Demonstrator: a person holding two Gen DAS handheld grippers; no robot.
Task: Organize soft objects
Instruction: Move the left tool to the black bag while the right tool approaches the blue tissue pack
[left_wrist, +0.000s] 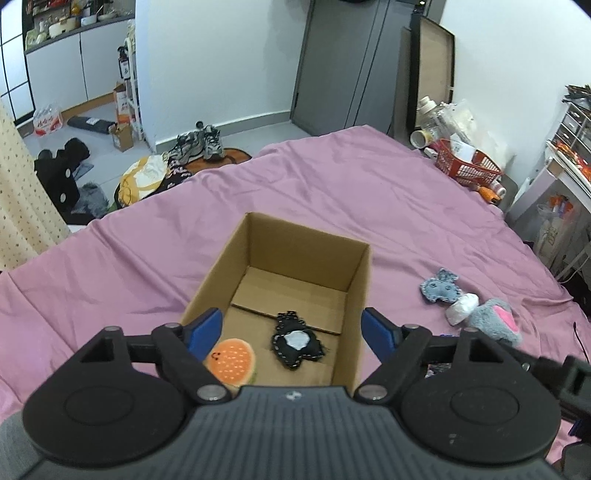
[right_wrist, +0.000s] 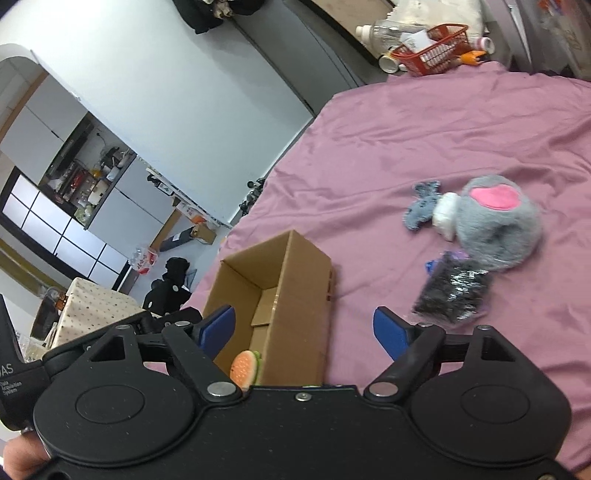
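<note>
Right tongs (right_wrist: 306, 330) spread wide over cardboard box (right_wrist: 295, 295); burger plush (right_wrist: 245, 367) inside, grey plush (right_wrist: 498, 225) right of box.

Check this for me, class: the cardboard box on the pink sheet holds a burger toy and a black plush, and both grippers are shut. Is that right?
Not quite. The box on the sheet does hold the burger toy and the black plush, but the left gripper and right gripper are both open, holding nothing. Each wrist view shows its own blue fingers spread wide.

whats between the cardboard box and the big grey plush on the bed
Nothing: just bare pink sheet separates the cardboard box from the grey plush. The right wrist view shows it best; the black sparkly pouch lies nearer the camera, beside the plush.
</note>
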